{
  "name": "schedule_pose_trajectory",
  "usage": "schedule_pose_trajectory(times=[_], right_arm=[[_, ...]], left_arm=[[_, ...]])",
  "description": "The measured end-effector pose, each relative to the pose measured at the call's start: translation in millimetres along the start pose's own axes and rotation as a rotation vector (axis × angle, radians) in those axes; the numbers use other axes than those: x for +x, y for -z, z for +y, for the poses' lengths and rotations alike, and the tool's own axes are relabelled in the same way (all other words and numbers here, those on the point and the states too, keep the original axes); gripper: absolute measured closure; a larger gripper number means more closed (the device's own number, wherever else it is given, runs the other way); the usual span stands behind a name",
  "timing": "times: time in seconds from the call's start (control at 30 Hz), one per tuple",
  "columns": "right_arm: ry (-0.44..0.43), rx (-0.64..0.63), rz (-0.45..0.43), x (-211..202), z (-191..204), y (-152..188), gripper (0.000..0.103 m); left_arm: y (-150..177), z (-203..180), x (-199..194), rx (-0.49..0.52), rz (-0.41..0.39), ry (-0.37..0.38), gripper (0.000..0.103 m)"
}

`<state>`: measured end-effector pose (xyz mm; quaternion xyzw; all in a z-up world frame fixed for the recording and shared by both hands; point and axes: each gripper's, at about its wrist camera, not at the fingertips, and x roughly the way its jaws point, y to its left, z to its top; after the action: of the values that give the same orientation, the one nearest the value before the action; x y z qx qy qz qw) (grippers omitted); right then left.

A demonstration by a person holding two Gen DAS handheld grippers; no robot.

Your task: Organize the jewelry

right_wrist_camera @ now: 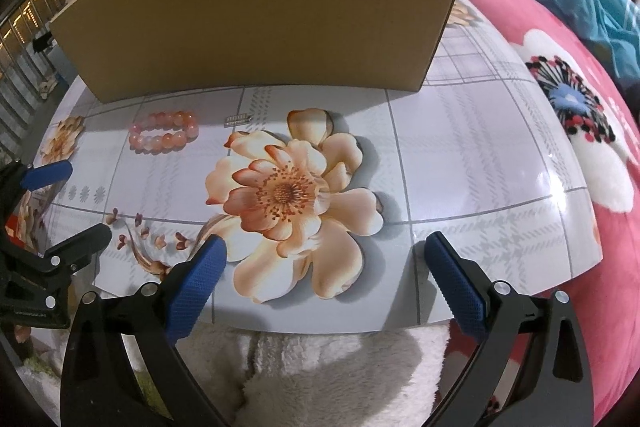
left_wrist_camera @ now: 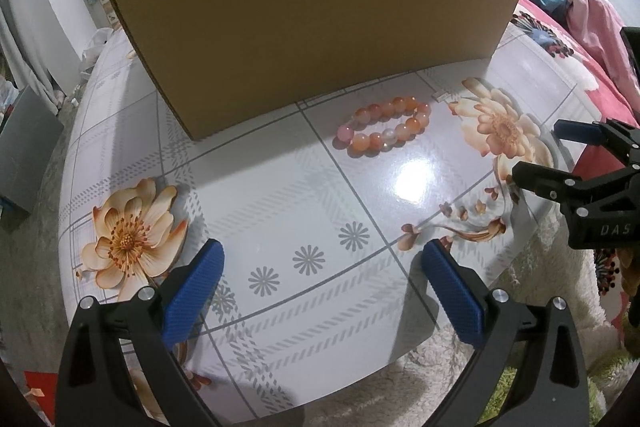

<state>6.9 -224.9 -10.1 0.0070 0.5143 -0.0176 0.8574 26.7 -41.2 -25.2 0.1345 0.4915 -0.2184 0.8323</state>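
Fingers (left_wrist_camera: 200,291) wide (empty), table (left_wrist_camera: 320,211) edge near.

Both views are being taken steeply downward from close above the floral board (left_wrist_camera: 312,195). The left view is being aimed at its left part, the right at its right; the cardboard box (right_wrist_camera: 256,15) and bracelet (left_wrist_camera: 386,125) are being shared.

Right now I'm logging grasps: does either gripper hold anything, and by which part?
Nothing is held. The left gripper and right gripper both stand open and empty above the table; the orange-and-pink beaded bracelet lies untouched by the brown cardboard box.
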Motion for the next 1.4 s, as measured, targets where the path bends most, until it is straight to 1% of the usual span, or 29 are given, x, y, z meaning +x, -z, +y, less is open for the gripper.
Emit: schedule_pose_trajectory(times=[1.4], right_arm=[[0.002,-0.001,-0.001,1.4,-1.0,-0.9,0.008]], left_arm=[[0.2,1.7,1.6,-0.002,0.005,-0.005,0.004]])
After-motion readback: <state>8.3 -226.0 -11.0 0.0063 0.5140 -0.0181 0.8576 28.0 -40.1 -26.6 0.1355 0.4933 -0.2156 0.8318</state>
